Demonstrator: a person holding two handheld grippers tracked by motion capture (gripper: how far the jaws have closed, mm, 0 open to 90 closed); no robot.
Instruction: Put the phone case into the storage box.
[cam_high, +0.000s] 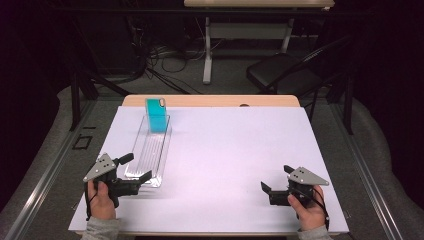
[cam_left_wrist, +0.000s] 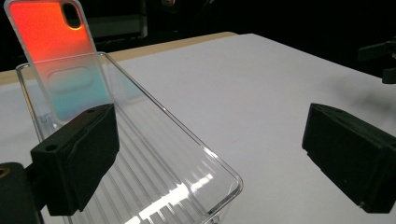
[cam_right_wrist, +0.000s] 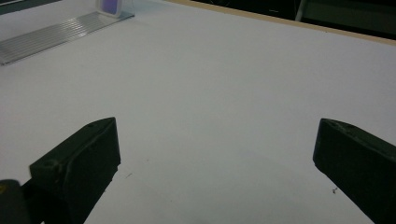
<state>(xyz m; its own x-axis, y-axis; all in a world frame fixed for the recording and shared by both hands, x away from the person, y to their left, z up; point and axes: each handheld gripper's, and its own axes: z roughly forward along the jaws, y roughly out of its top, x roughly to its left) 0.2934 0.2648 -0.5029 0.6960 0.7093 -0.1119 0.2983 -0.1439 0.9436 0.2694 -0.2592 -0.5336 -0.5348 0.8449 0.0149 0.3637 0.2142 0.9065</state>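
A clear ribbed plastic tray (cam_high: 150, 152) lies lengthwise on the left of the white table (cam_high: 225, 150). A phone case (cam_high: 156, 115) stands upright in its far end; it looks teal in the high view and orange fading to teal in the left gripper view (cam_left_wrist: 56, 60). My left gripper (cam_high: 133, 171) is open at the tray's near end (cam_left_wrist: 187, 186), one jaw over the tray and one to its right. My right gripper (cam_high: 275, 180) is open near the front right edge, above bare table (cam_right_wrist: 210, 116), with nothing between its jaws.
A wooden table edge (cam_high: 210, 100) shows beyond the white sheet. A black folding chair (cam_high: 285, 72), cables and a table leg (cam_high: 207, 55) stand on the floor behind. The tray (cam_right_wrist: 56, 30) lies far off to the left in the right gripper view.
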